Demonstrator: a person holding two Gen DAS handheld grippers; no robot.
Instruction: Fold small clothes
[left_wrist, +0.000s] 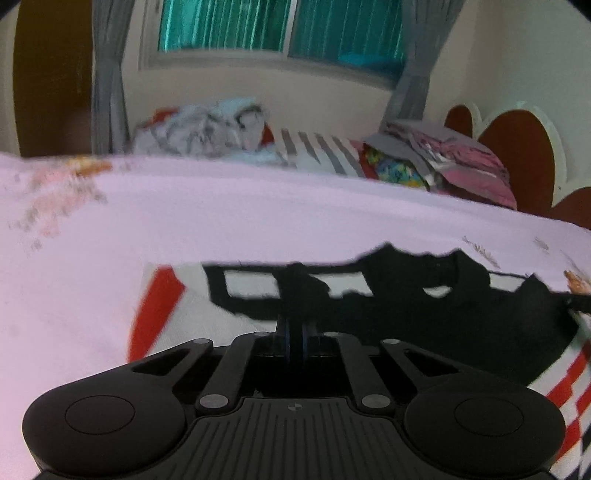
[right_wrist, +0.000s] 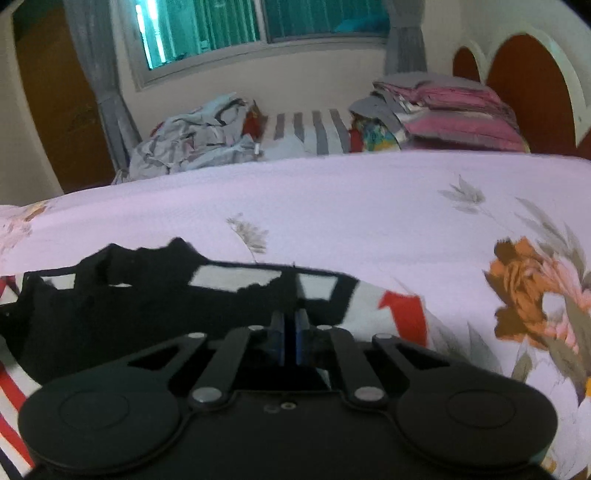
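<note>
A small black, white and red garment (left_wrist: 424, 314) lies on the pale pink bedspread (left_wrist: 258, 221). My left gripper (left_wrist: 295, 291) is shut on the garment's black upper edge, near its left side. The same garment (right_wrist: 129, 314) shows in the right wrist view on the bedspread (right_wrist: 351, 206). My right gripper (right_wrist: 290, 295) is shut on the garment's black edge near its right side, beside a red patch (right_wrist: 404, 310). The fingertips are hard to make out against the black cloth.
A heap of grey and light blue clothes (right_wrist: 199, 136) lies at the far side of the bed. Striped bedding (right_wrist: 310, 129) and pink folded pillows (right_wrist: 454, 114) sit by the red headboard (right_wrist: 528, 85). A window (right_wrist: 221, 29) with grey curtains is behind.
</note>
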